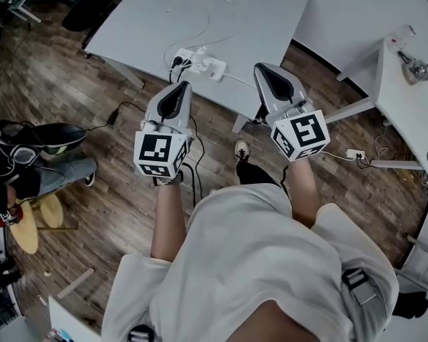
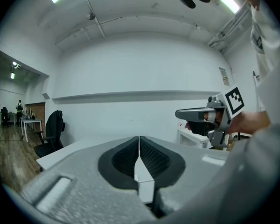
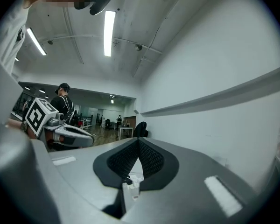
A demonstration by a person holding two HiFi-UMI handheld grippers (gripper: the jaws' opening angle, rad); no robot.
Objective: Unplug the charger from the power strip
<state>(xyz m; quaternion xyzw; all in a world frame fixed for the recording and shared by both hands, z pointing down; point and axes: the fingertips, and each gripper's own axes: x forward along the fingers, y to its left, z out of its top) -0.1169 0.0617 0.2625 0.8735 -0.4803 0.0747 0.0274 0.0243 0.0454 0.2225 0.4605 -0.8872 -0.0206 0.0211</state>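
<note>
A white power strip (image 1: 208, 67) lies at the near edge of the white table (image 1: 221, 9). A black plug (image 1: 177, 63) and a white charger (image 1: 187, 54) sit at its left end, and a thin white cable loops away over the tabletop. My left gripper (image 1: 180, 85) hovers just short of the strip, jaws shut and empty. The right gripper (image 1: 262, 68) is level with the strip's right side, also shut and empty. In the left gripper view the pads (image 2: 151, 158) meet, with the right gripper (image 2: 196, 114) beside them. In the right gripper view the left gripper (image 3: 72, 135) shows at left.
A black cable drops from the strip to an adapter (image 1: 114, 115) on the wooden floor. A second white table (image 1: 406, 102) stands to the right, with another power strip (image 1: 354, 154) on the floor beneath. A seated person (image 1: 36, 162) and wooden stools (image 1: 27, 226) are at left.
</note>
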